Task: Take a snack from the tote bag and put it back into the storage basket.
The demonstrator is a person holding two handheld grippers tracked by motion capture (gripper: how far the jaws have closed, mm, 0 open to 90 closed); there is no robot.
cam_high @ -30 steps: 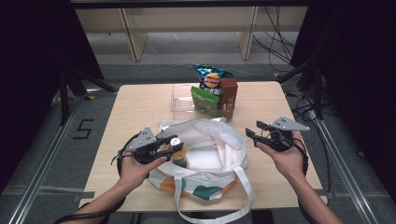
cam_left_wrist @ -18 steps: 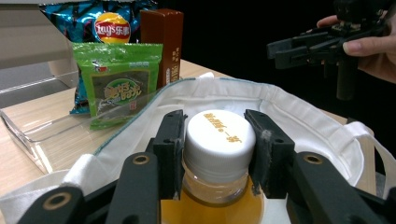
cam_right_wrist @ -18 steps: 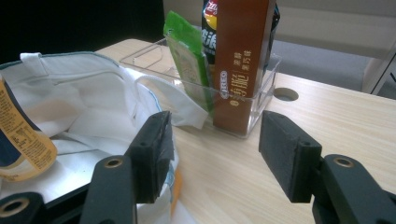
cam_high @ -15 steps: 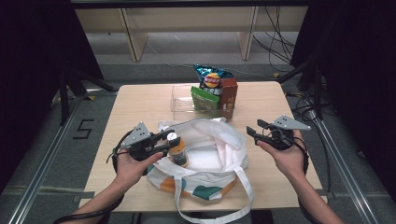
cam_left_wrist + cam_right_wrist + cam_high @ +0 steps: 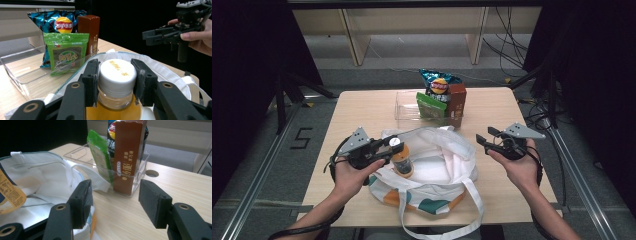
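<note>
Lab: black curtains [image 5: 247,45], floor rails [image 5: 259,185]

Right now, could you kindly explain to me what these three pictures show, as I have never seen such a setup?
A person sits at a wooden table and holds a hand-held gripper with two black jaws in each hand; there is no robot arm. One picture is taken from above the table. The other two come from small cameras that ride on the grippers and look along their jaws.

The left gripper is closed on the white cap of a bottle of orange drink, at the mouth of a white cloth bag. The right gripper is open and holds nothing.

Behind the bag stands a clear plastic tray with a bag of crisps, a green packet and a brown box.
</note>
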